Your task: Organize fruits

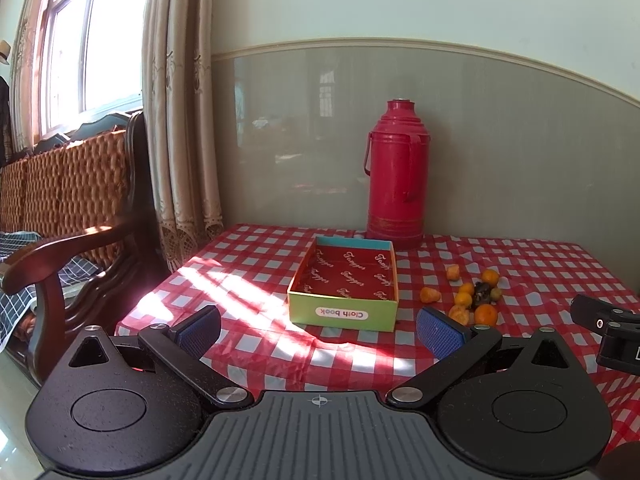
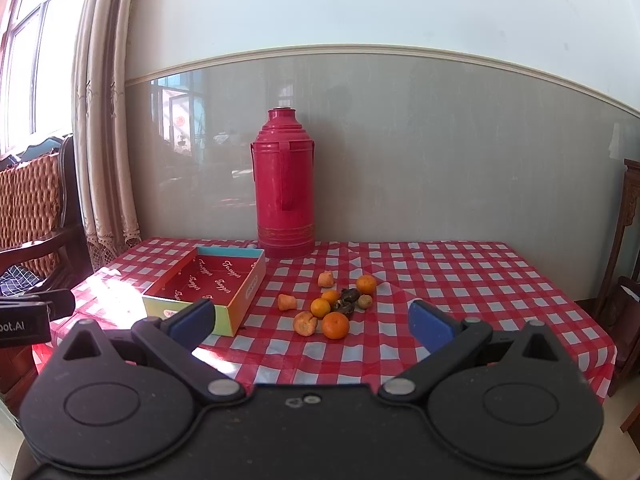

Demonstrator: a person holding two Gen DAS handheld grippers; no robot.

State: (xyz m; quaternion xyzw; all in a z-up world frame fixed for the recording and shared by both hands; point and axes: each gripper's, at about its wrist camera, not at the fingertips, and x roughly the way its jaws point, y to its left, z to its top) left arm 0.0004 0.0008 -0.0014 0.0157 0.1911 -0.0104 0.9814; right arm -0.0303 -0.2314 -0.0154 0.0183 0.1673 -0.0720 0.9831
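Note:
A shallow open box [image 1: 344, 284] with a red printed lining and green-yellow walls sits on the red checked tablecloth; it also shows in the right wrist view [image 2: 206, 288]. To its right lies a loose cluster of small oranges [image 2: 335, 325], orange pieces [image 2: 306, 323], a greenish fruit [image 2: 365, 301] and a dark shrivelled fruit [image 2: 347, 299]; the cluster shows in the left wrist view [image 1: 476, 300] too. My left gripper [image 1: 318, 330] is open and empty, in front of the box. My right gripper [image 2: 312, 320] is open and empty, in front of the fruit.
A tall red thermos [image 2: 285, 184] stands at the back of the table [image 2: 480, 280] against the wall. A wooden armchair [image 1: 72, 216] and a curtain [image 1: 176, 120] stand left of the table. Dark wooden furniture [image 2: 628, 240] stands at the right.

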